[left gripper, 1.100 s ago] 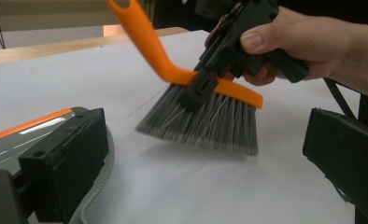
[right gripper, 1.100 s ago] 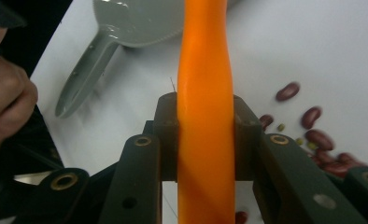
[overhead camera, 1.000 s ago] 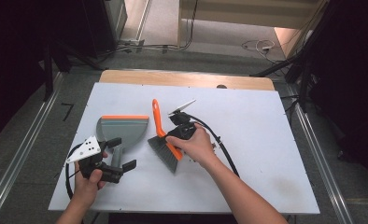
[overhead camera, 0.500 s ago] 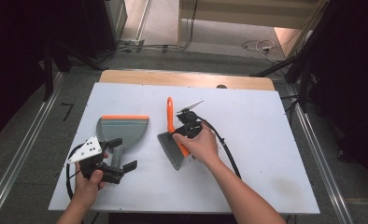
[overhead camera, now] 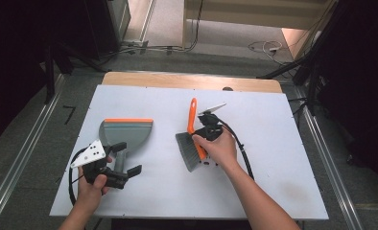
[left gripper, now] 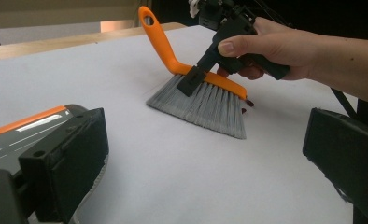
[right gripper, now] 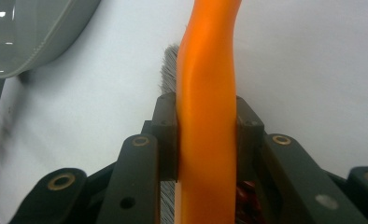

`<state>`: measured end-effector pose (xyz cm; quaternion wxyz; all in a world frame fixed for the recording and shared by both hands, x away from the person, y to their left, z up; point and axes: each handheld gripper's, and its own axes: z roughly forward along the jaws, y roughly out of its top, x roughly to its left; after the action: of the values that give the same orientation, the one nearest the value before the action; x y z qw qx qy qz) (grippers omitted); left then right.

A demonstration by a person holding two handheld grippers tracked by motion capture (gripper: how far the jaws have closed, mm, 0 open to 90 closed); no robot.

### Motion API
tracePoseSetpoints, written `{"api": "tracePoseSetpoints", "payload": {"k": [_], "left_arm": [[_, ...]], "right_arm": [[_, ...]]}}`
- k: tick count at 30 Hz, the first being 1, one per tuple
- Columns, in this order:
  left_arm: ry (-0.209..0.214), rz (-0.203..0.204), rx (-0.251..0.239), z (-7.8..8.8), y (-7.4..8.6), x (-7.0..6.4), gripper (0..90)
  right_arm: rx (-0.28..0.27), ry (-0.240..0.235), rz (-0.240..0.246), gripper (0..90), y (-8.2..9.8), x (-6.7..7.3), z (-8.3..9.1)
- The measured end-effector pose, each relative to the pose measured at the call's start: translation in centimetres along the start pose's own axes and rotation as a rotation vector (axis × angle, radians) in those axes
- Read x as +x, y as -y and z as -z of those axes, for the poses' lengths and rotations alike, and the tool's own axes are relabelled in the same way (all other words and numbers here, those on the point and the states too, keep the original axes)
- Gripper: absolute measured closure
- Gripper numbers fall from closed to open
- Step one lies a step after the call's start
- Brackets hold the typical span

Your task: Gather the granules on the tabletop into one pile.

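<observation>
1. High view: we see the right gripper (overhead camera: 202, 135) at the centre of the frame, clamped on the orange-backed brush (overhead camera: 192, 139), whose grey bristles rest on the white desk (overhead camera: 273, 143) and whose handle points toward the top of the frame. At lower left the left gripper (overhead camera: 129, 160) lies low over the desk, jaws spread with nothing between them, just below the grey dustpan (overhead camera: 124, 133).
2. Left gripper view: we look between two parted black jaws at the bottom corners. The brush (left gripper: 205, 100) stands on its bristles at upper centre, gripped by the right gripper (left gripper: 198, 77). The dustpan (left gripper: 23, 133) sits at the left edge.
3. Right gripper view: we see both pads pressed against the orange back of the brush (right gripper: 205, 116) at the middle of the frame. The dustpan (right gripper: 28, 32) fills the upper left corner.
</observation>
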<state>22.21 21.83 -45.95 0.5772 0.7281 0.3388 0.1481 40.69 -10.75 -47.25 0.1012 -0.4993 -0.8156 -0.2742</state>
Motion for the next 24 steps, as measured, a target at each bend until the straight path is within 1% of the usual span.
{"api": "tracePoseSetpoints", "payload": {"k": [8, 9, 11, 12, 13, 15, 17, 20, 21, 23, 24], "left_arm": [[0.000, 0.002, -0.004, 0.0, 0.0, 0.0, 1.0], [-0.001, 0.001, -0.003, 0.0, 0.0, 0.0, 1.0], [0.000, 0.000, -0.001, 0.0, 0.0, 0.0, 1.1], [0.000, 0.000, -0.002, 0.0, 0.0, 0.0, 1.0], [-0.001, 0.001, -0.002, 0.0, 0.0, 0.0, 1.0], [0.001, 0.002, -0.005, 0.0, 0.0, 0.0, 1.0], [0.001, 0.001, -0.003, 0.0, 0.0, 0.0, 1.0], [0.001, 0.001, -0.002, 0.0, 0.0, 0.0, 1.0], [0.000, 0.001, 0.000, 0.0, 0.0, 0.0, 1.0], [0.001, 0.000, 0.000, 0.0, 0.0, 0.0, 1.0], [0.001, 0.000, -0.001, -0.1, 0.0, -0.1, 1.0]], "right_arm": [[-0.012, 0.007, -0.025, 67.1, 0.4, -1.4, 0.9], [-0.012, 0.004, -0.034, 67.1, 0.5, -1.5, 1.0], [-0.014, 0.006, -0.033, 67.1, 0.6, -1.7, 1.1], [-0.011, 0.006, -0.042, 67.1, 0.6, -1.8, 1.2], [-0.017, 0.011, -0.035, 67.1, 0.6, -2.0, 1.2], [-0.018, 0.015, -0.036, 67.0, 0.7, -2.2, 1.4], [-0.015, 0.015, -0.047, 67.0, 0.8, -2.3, 1.6], [-0.019, 0.022, -0.047, 67.0, 0.9, -2.7, 1.8], [-0.021, 0.022, -0.055, 66.9, 1.0, -2.8, 1.9], [-0.023, 0.027, -0.056, 66.9, 1.1, -3.1, 2.1], [-0.021, 0.029, -0.066, 66.9, 1.1, -3.1, 2.2]]}}
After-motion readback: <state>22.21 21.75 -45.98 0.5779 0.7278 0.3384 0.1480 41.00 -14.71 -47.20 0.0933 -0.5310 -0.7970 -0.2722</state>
